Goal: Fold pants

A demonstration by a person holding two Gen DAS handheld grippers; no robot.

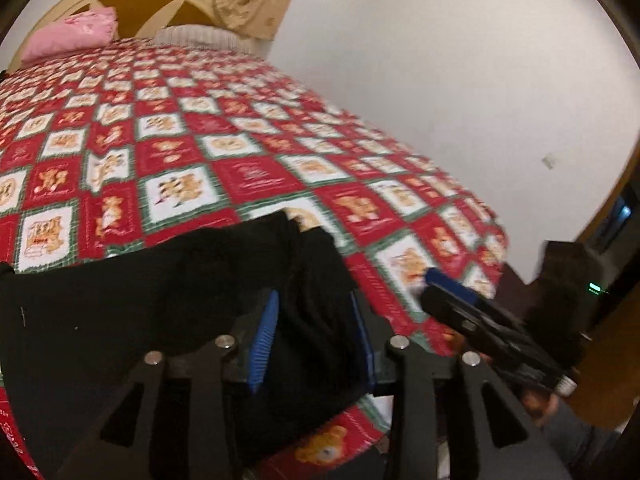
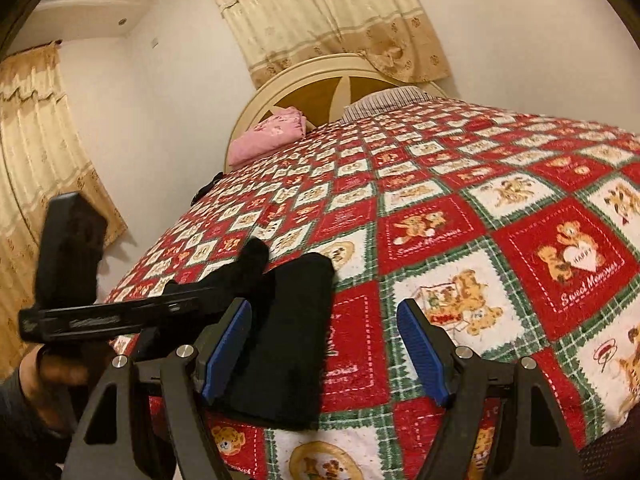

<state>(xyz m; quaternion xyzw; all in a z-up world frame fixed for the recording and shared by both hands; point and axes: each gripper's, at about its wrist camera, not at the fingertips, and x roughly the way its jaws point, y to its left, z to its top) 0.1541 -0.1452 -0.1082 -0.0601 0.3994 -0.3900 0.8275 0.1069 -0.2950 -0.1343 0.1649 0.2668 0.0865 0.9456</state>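
Black pants (image 1: 160, 300) lie on the near part of a red, white and green teddy-bear bedspread (image 1: 248, 152). My left gripper (image 1: 314, 344) has its blue pads on either side of a bunched fold of the black fabric and grips it at the pants' right end. In the right wrist view the pants (image 2: 288, 332) lie folded near the bed's front edge, just left of my right gripper (image 2: 324, 350), which is open and empty above the bedspread (image 2: 460, 220). The right gripper also shows in the left wrist view (image 1: 436, 280), and the left gripper in the right wrist view (image 2: 208, 292).
A pink pillow (image 1: 76, 36) and a striped pillow (image 1: 200, 38) lie by the cream headboard (image 2: 320, 80). A white wall (image 1: 440, 80) runs along the bed's right side. Curtains (image 2: 328, 12) hang behind the headboard and to the left. A dark object (image 1: 568, 280) stands beyond the bed's corner.
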